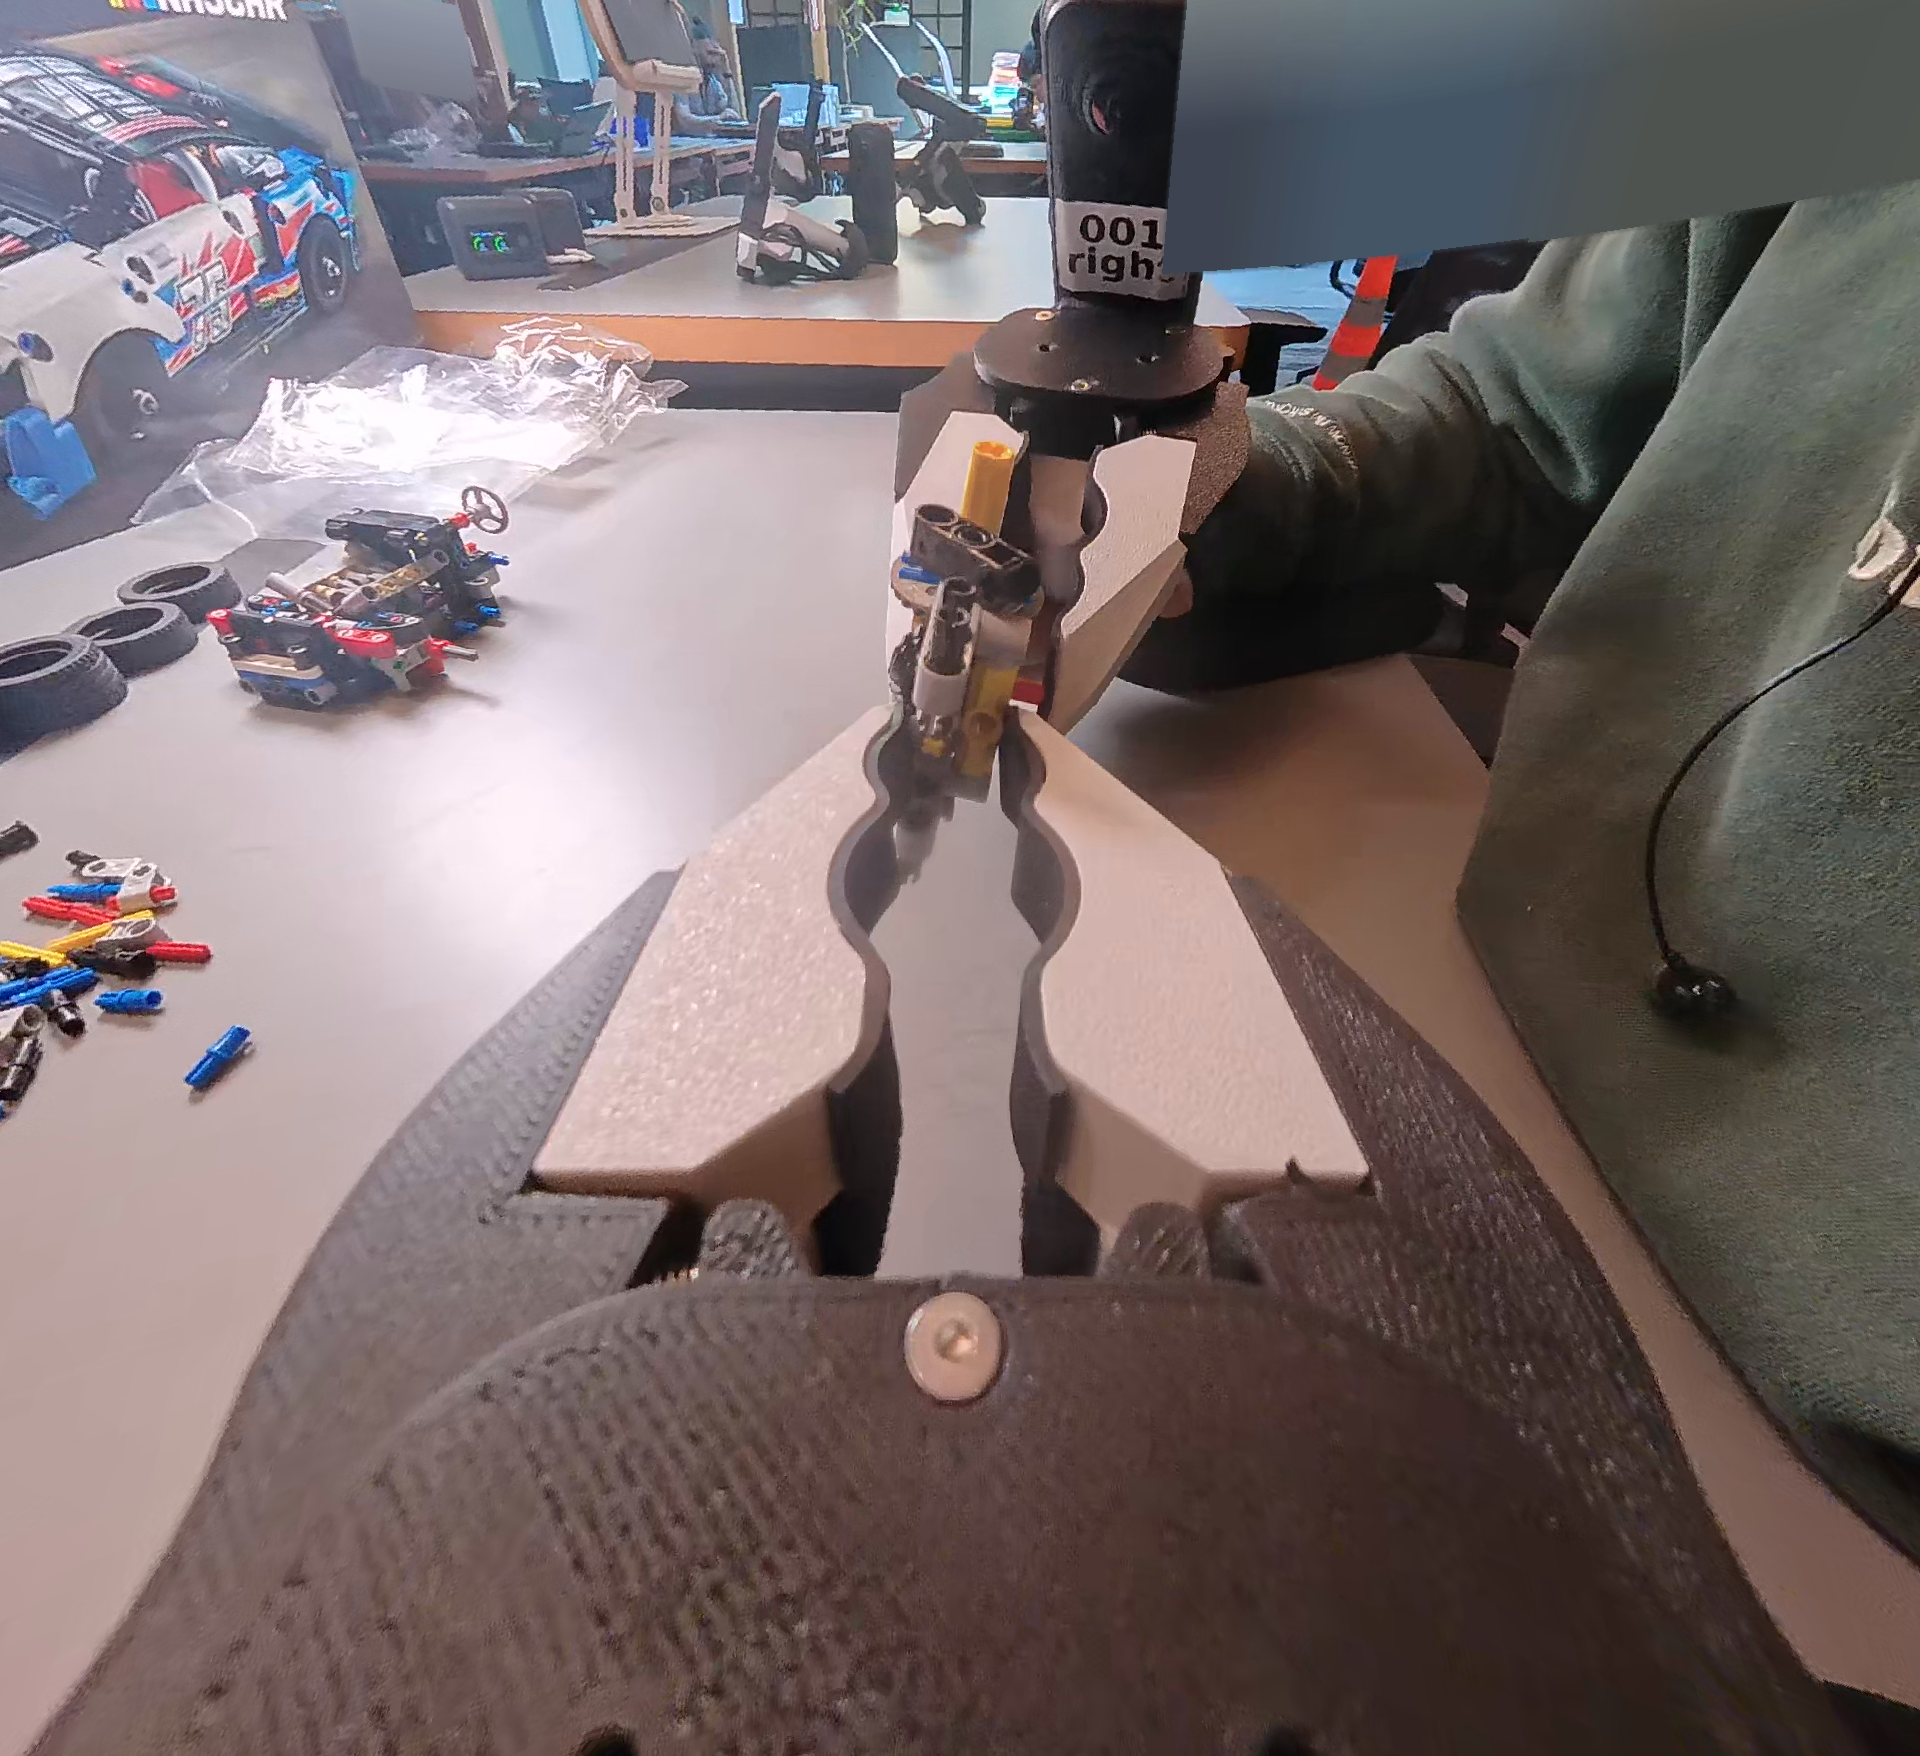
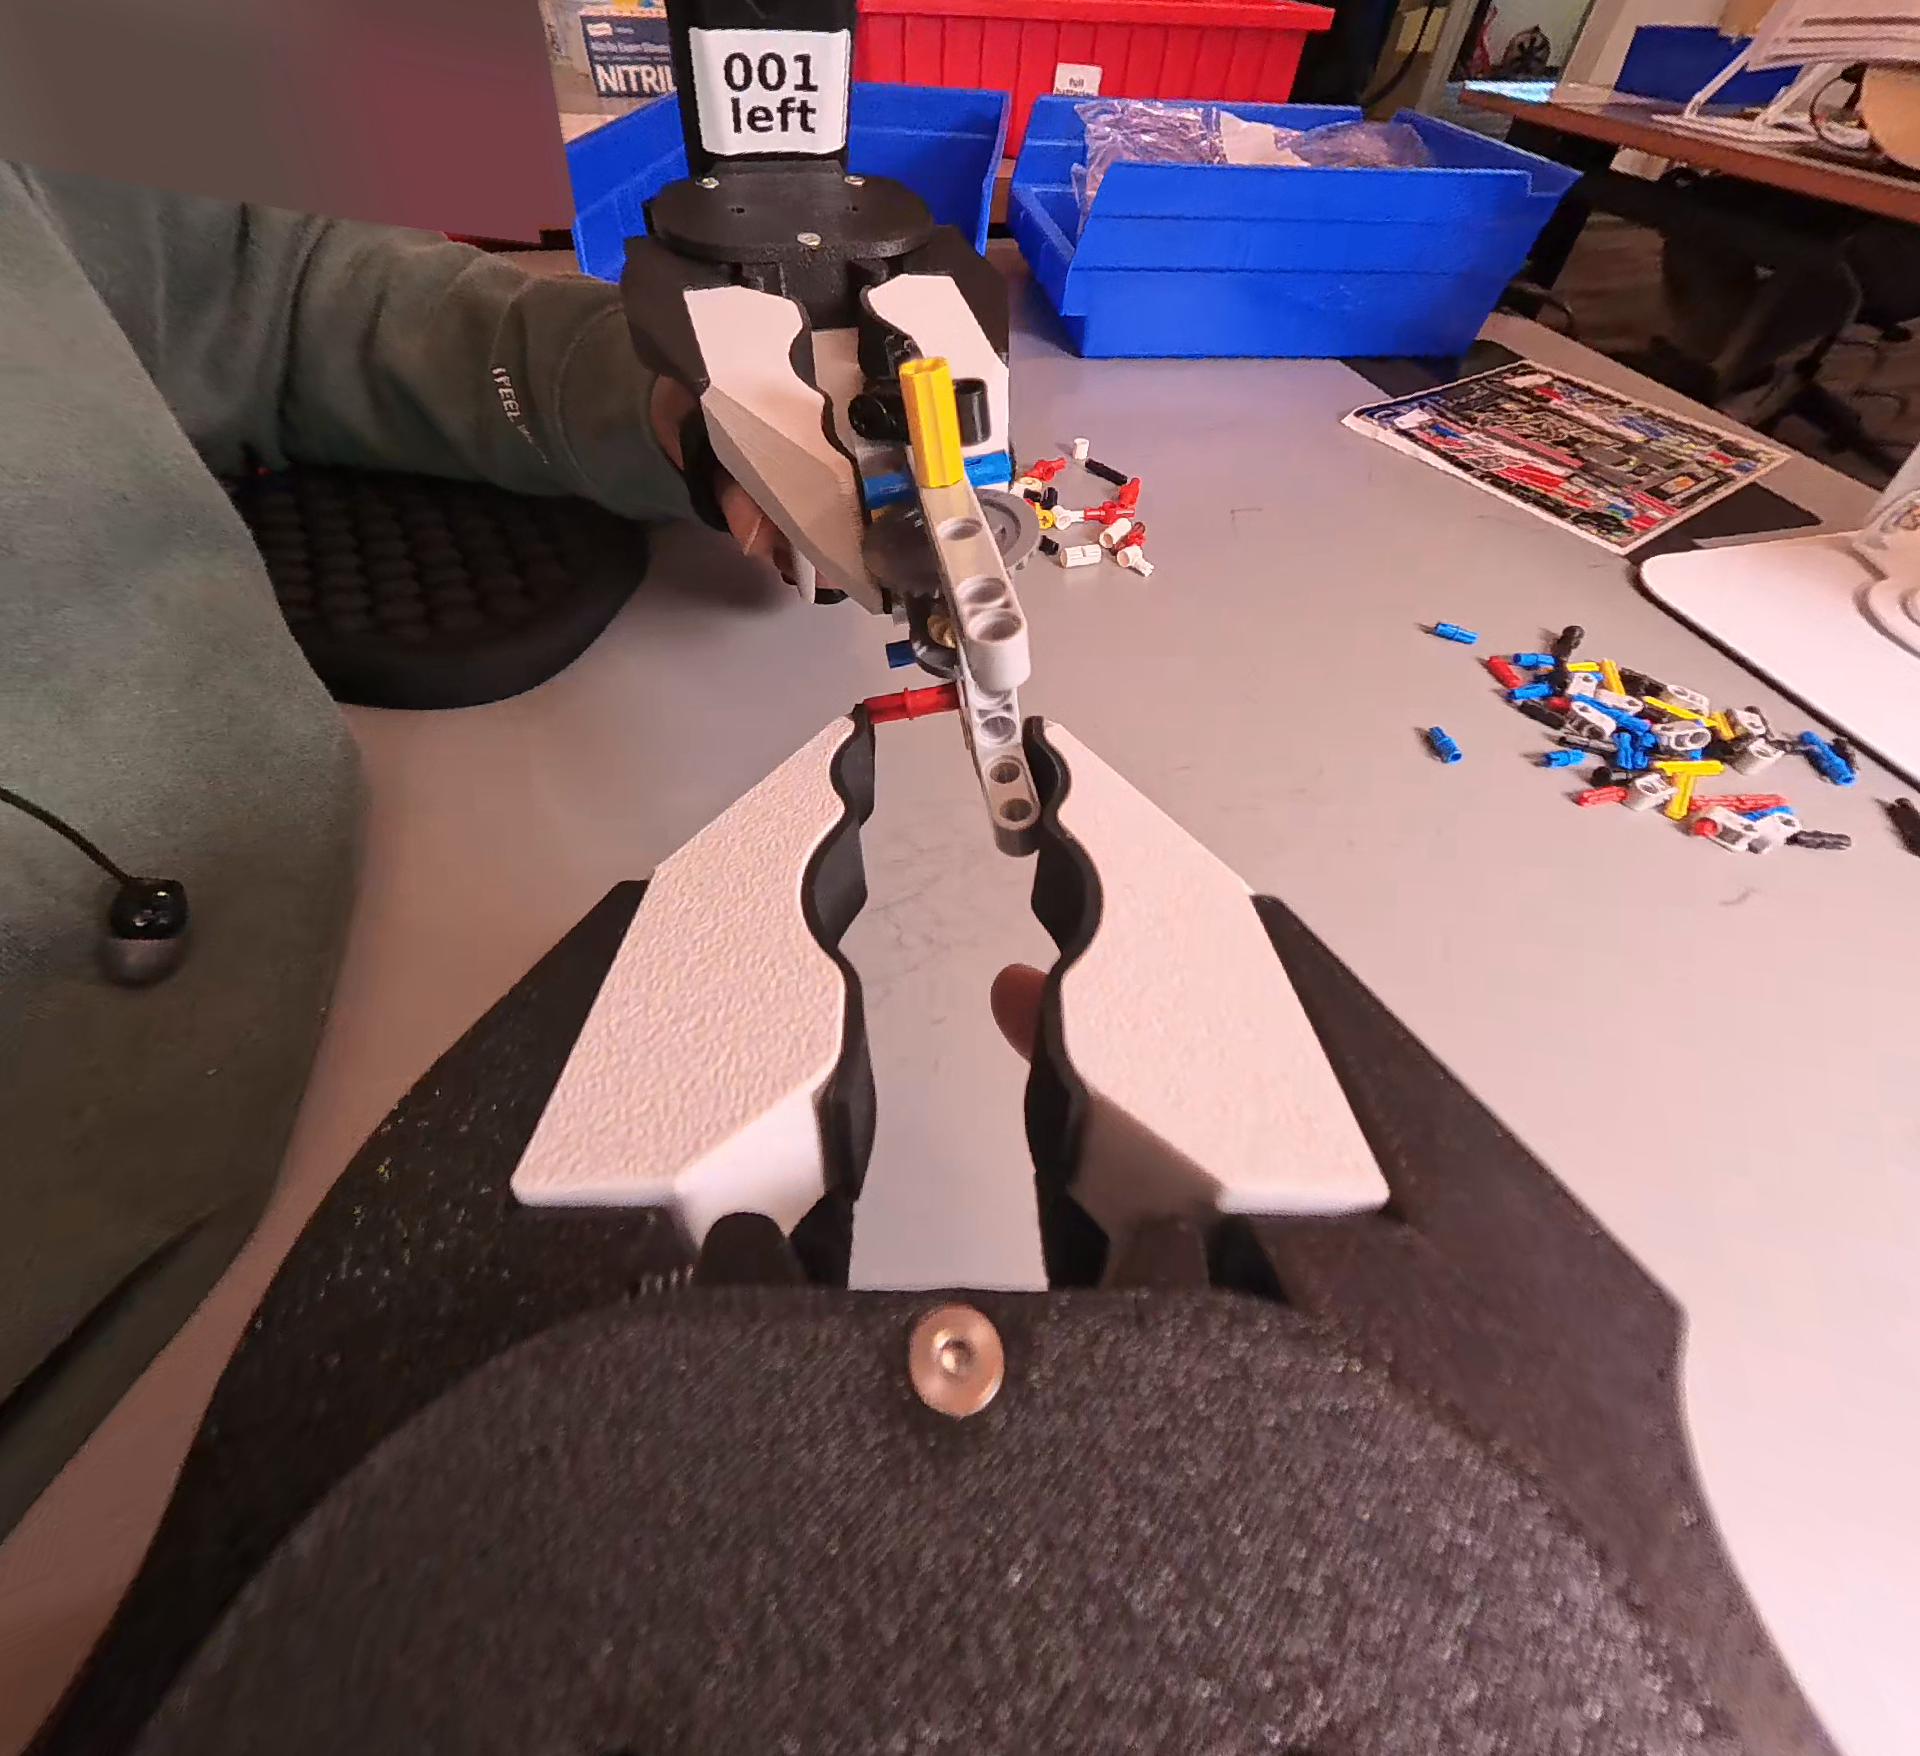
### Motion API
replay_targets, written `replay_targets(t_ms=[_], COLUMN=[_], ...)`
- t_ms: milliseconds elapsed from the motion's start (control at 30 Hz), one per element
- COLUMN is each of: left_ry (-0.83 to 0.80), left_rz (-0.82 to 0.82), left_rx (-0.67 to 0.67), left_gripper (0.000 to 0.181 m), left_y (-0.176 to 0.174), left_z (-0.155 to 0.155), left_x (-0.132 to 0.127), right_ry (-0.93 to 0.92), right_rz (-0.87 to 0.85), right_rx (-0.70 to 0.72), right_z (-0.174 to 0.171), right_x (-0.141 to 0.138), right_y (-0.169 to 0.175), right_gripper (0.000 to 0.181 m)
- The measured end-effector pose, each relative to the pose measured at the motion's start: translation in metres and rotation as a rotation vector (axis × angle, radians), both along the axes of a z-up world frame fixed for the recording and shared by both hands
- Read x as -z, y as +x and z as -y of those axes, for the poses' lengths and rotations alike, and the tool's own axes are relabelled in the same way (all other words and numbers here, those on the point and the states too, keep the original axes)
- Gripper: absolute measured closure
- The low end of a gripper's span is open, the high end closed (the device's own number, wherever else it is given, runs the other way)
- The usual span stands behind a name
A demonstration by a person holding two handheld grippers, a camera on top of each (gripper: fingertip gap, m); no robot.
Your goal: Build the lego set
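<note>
A small lego sub-assembly of grey beams, a dark gear and a yellow piece hangs in the air between both grippers. My left gripper is shut on one end of it. In the right wrist view the left gripper clamps the blue-and-white part. My right gripper is closed across a red pin and the grey holed beam. The pin touches its left fingertip and the beam rests on its right pad. It also shows in the left wrist view.
A partly built car chassis, black tyres, loose pins and the set's box lie to the left. More loose pieces, a printed sheet and blue bins lie to the right. A person's green sleeve is close by.
</note>
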State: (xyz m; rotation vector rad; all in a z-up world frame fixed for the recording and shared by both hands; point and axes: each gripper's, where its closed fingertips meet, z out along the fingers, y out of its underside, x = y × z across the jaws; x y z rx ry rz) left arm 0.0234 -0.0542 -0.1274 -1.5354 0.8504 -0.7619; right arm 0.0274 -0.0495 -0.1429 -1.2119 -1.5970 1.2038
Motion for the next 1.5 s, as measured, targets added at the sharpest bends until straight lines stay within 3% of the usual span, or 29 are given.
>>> replay_targets(t_ms=[267,300,500,533,600,667,767,1267,1300,1500], left_ry=[-0.022,-0.021,-0.021,-0.032,-0.062,-0.069,-0.057,-0.085,-0.087,-0.087], left_rz=[0.016,0.018,0.039,0.061,0.094,0.101,0.083,0.091,0.095,0.113], left_rx=[0.021,0.025,0.034,0.034,0.016,0.013,0.013,0.006,0.013,0.036], left_gripper=[0.167,0.166,0.167,0.167,0.167,0.167,0.167,0.166,0.167,0.167], left_y=[0.002,0.004,0.006,0.005,0.001,0.001,0.005,0.005,0.006,0.009], left_z=[0.003,0.004,0.004,0.003,-0.001,-0.002,-0.001,0.001,0.002,0.004], left_x=[0.001,0.001,-0.003,-0.005,-0.005,-0.004,-0.003,0.002,0.001,-0.001], right_ry=[-0.023,-0.014,0.033,0.031,0.005,-0.023,-0.042,-0.087,-0.088,-0.054], right_rz=[0.0,-0.03,-0.036,-0.057,-0.044,-0.033,-0.031,-0.003,-0.009,-0.027], right_rx=[-0.012,0.028,0.003,-0.005,-0.042,-0.059,-0.032,-0.02,-0.005,-0.014], right_z=[0.003,-0.005,-0.001,-0.001,0.002,0.005,0.002,0.001,-0.001,0.001], right_x=[0.001,-0.003,-0.003,-0.006,-0.004,-0.004,-0.005,0.0,-0.001,-0.004], right_y=[0.003,0.003,0.008,0.008,0.01,0.01,0.007,0.006,0.006,0.008], right_gripper=[0.157,0.173,0.173,0.171,0.146,0.139,0.152,0.155,0.165,0.164])
